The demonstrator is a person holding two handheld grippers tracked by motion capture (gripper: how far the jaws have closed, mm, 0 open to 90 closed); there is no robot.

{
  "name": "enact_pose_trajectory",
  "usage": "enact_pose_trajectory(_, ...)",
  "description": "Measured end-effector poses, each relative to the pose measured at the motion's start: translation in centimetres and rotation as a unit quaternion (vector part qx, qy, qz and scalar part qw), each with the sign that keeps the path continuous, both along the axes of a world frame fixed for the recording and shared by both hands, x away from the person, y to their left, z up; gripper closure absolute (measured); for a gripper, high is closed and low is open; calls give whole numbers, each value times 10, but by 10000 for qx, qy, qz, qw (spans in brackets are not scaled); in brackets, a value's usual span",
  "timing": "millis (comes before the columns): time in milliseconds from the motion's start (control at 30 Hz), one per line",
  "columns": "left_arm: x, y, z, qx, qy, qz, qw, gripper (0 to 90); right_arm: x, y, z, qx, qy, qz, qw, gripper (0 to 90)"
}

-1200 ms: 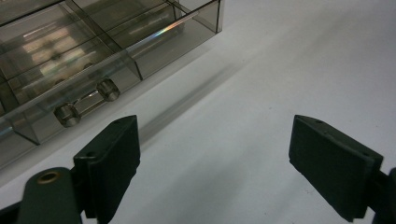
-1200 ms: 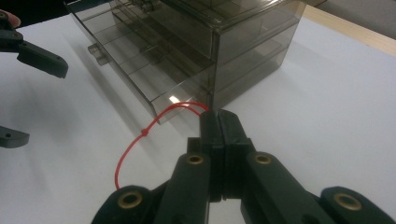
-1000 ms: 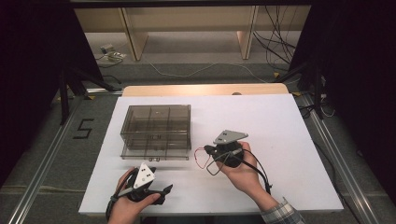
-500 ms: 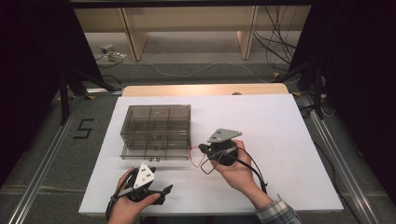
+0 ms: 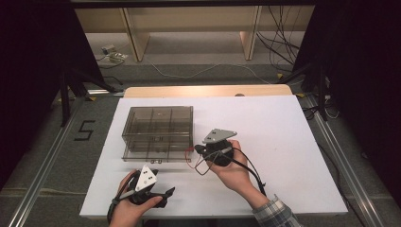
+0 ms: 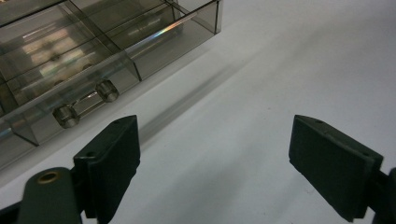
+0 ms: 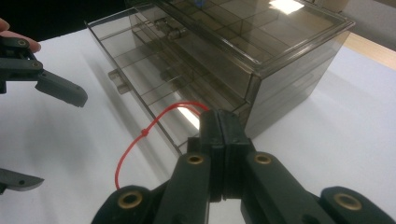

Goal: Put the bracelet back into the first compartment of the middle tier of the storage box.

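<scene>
A smoky clear drawer box stands on the white table, left of centre. Its lowest drawer sticks out a little toward me. My right gripper is just beside the box's front right corner, shut on a thin red cord. In the right gripper view the cord loops out to the left of the closed jaws, close to the box. My left gripper rests near the table's front edge, open and holding nothing. In the left gripper view its jaws stand wide apart, with the drawer handle ahead.
The white table top has free room to the right of the box and behind the right hand. A wooden strip runs along the far edge. Cables lie on the floor beyond.
My right gripper has moved left and slightly forward with the red cord, ending close to the box's front right corner. The left gripper has stayed put.
</scene>
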State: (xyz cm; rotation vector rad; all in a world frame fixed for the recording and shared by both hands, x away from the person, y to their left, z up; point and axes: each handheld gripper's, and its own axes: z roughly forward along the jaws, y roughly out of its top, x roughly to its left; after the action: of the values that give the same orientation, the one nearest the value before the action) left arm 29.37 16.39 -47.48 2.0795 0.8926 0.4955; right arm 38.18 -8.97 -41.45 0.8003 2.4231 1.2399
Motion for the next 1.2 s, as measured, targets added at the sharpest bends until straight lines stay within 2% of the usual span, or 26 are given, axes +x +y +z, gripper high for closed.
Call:
enact_pose_trajectory(567, 0, 0, 0, -7, 0, -13, 10000, 166, 4, 16, 6, 41, -63, 125, 9999, 900)
enact_pose_trajectory(1200, 0, -1, 0, -21, 9, -23, 10000, 166, 9, 34, 5, 18, -28, 214, 9998, 900)
